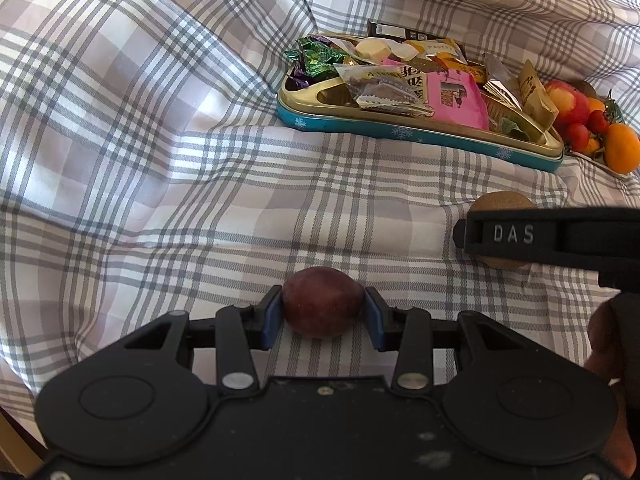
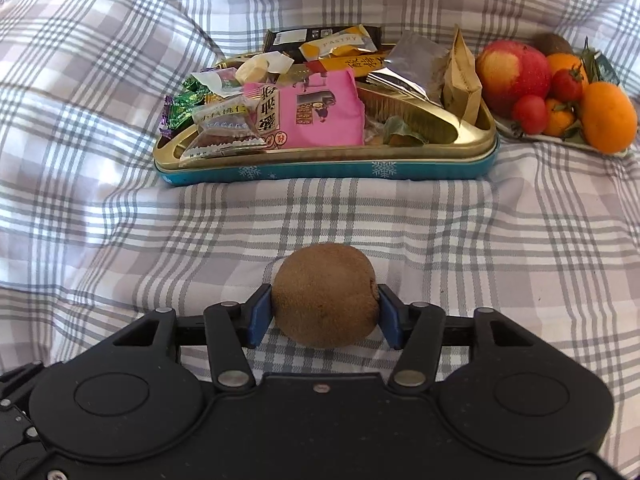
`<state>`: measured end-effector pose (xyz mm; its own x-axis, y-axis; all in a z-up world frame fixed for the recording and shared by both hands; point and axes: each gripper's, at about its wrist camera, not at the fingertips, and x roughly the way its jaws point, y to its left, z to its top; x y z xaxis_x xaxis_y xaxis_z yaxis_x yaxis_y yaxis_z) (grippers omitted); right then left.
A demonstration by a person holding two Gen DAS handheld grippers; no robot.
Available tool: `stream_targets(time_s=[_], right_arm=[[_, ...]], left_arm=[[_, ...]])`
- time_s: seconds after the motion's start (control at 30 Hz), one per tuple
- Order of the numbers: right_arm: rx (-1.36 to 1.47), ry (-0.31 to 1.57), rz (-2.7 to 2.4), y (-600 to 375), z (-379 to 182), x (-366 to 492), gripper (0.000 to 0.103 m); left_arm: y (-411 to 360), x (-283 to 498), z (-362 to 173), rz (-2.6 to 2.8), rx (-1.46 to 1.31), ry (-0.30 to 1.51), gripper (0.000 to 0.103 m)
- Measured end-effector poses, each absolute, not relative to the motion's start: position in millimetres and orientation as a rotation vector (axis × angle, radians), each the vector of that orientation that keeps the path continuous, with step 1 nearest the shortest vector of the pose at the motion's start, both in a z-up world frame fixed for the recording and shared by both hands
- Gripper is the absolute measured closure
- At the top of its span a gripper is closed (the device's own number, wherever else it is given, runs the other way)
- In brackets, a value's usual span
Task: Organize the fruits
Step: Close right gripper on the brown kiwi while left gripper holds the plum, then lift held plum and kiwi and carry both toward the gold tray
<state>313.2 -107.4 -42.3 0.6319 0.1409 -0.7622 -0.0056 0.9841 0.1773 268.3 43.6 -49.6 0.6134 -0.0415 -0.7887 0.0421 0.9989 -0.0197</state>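
Here, the left gripper (image 1: pixel 323 310) is clamping a dark red plum (image 1: pixel 323 307) just in front of the blue snack tin (image 2: pixel 328 170), while the right gripper (image 2: pixel 325 312) is standing wide around a kiwi (image 2: pixel 326 294), pads seemingly just touching, on the plaid bedsheet (image 2: pixel 120 220).

From the left wrist view, the other gripper's black arm (image 1: pixel 552 236) crosses the kiwi (image 1: pixel 505 200) and hides its middle. The plate (image 2: pixel 516 130) under the heaped fruit (image 2: pixel 560 88) barely shows, and a second kiwi (image 2: pixel 554 43) peeks from behind the apple (image 2: pixel 512 72). Print on the snack packets (image 2: pixel 224 120) is too small to read.
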Motion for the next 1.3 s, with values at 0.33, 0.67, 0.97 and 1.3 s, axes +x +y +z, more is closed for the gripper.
stream_targets(time_s=[0.33,0.67,0.97,1.3], right_arm=[[0.2,0.867,0.058,-136,-20,271,0.044],[0.224,0.808,0.038,-169,6,192,0.044],[0.214,0.71,0.039,-185,17,118,0.044],[0.191,0.696,0.086,-191,9,57,0.044]], left_arm=[[42,262,-46,-0.052,0.014,0.904,0.061],[27,207,-12,-0.097,0.022,0.885,0.061],[7,141,4,-0.152,0.037,0.874,0.061],[-8,93,3,-0.184,0.06,0.9,0.061]])
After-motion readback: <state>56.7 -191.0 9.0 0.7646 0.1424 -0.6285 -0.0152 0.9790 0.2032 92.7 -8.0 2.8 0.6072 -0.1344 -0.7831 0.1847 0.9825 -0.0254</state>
